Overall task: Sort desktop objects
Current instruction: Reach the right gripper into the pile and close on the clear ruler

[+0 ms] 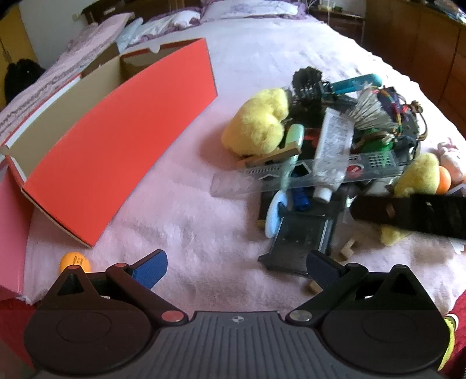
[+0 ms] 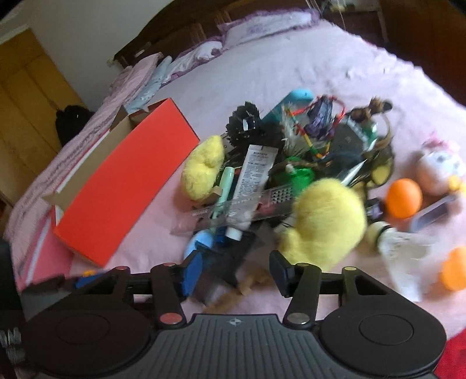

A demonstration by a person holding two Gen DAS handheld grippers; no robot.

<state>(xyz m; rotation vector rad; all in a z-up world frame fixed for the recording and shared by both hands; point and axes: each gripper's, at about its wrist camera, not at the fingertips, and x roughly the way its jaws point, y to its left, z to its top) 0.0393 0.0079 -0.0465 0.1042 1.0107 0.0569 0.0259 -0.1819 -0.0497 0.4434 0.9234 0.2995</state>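
Desktop clutter point(image 1: 329, 145) is sitting in one big heap on a bed with a fuzzy pale pink blanket point(image 1: 180, 210), not on any counter. An open red cardboard box point(image 1: 122, 140) is lying to the left of the heap, well apart from it. In the pile a yellow plush point(image 1: 256, 122) is leaning on a white tube point(image 1: 332, 145), a clear ruler point(image 1: 320, 172) is crossing over the tube, and a teal-handled brush point(image 1: 355, 83) is poking out at the back. The left gripper point(image 1: 237, 266) is hovering low over bare blanket, jaws spread wide and holding nothing, with an orange ball point(image 1: 75, 261) lying just beside its left finger. The right gripper point(image 2: 234, 269) is hanging over the near edge of the pile, jaws also apart and empty, and a second yellow plush point(image 2: 326, 221) is sitting just ahead of it; that view is pretty blurry. Another orange ball point(image 2: 403, 198) and a small white plush toy point(image 2: 439, 167) are lying off to the right. Pillows point(image 1: 247, 10) are piled at the headboard end, and wooden cabinets point(image 1: 422, 49) are running along the right wall.
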